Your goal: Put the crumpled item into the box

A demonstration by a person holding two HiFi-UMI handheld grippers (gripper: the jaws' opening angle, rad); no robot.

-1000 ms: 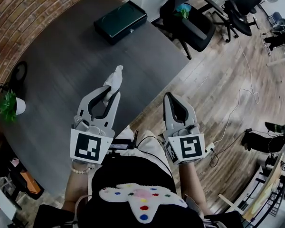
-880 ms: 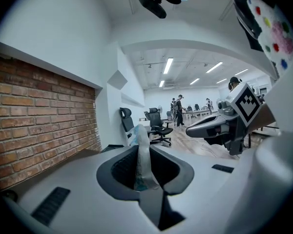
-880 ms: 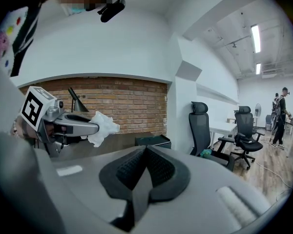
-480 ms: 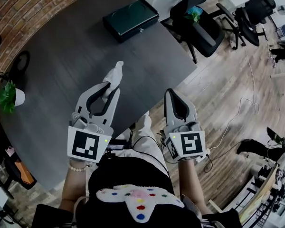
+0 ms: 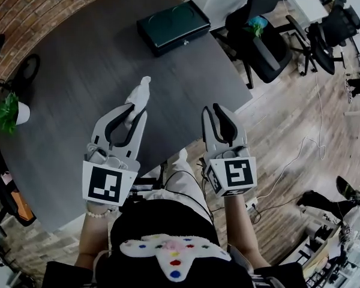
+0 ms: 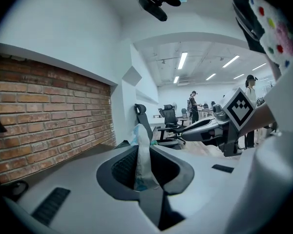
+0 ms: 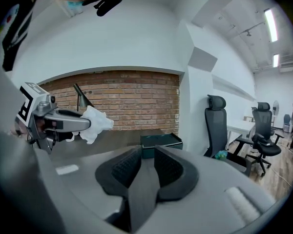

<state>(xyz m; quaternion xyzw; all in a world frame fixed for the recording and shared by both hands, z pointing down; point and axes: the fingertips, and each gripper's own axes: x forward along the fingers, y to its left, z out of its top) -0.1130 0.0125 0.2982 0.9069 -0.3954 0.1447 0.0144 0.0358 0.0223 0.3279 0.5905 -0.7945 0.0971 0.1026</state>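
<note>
My left gripper (image 5: pixel 135 110) is shut on the crumpled white item (image 5: pixel 138 95), which sticks up past the fingertips above the dark table (image 5: pixel 72 65). In the left gripper view the crumpled item (image 6: pixel 141 155) stands pinched between the ribbed pads. The dark green box (image 5: pixel 174 26) lies closed at the table's far edge, well ahead of both grippers; the box (image 7: pixel 160 142) also shows in the right gripper view straight beyond the jaws. My right gripper (image 5: pixel 213 110) hangs off the table's near right edge. Its jaws are opening and nothing is between them.
A small potted plant (image 5: pixel 9 114) stands at the table's left edge, with a black lamp (image 5: pixel 25 72) behind it. Office chairs (image 5: pixel 265 41) stand on the wooden floor to the right of the box. A cable (image 5: pixel 291 155) lies on the floor.
The right gripper's jaws have parted from shut. Both grippers have shifted slightly forward, and the box sits closer in the head view.
</note>
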